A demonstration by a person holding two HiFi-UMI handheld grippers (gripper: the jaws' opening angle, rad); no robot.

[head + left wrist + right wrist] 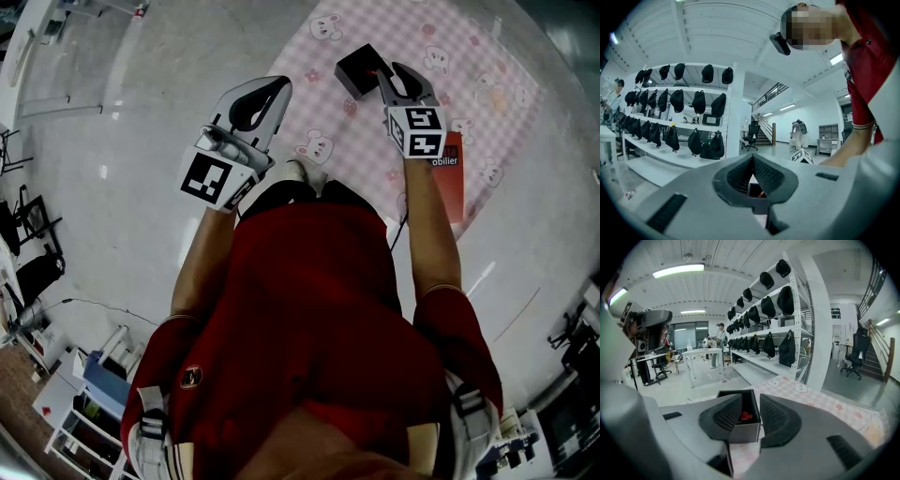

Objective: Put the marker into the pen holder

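Marker (746, 416) is sitting, red end showing, inside the pen holder (743, 433) on the bench (473, 52). Right gripper (751, 401) is hovering at the holder's rim, tongs narrowly parted and gripping nothing. Left gripper (752, 159) is idling, tongs closed and empty. Judgement: lifting the right gripper straight up is looking safest, avoiding nudging the holder's wall.

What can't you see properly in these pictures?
- Marker: the right gripper view shows only a red tip; the pen holder's walls hide the rest.
- Red booklet: head view, the person's right arm covers part and cuts off its print.
- Black hanging items: left gripper view, too small to name.
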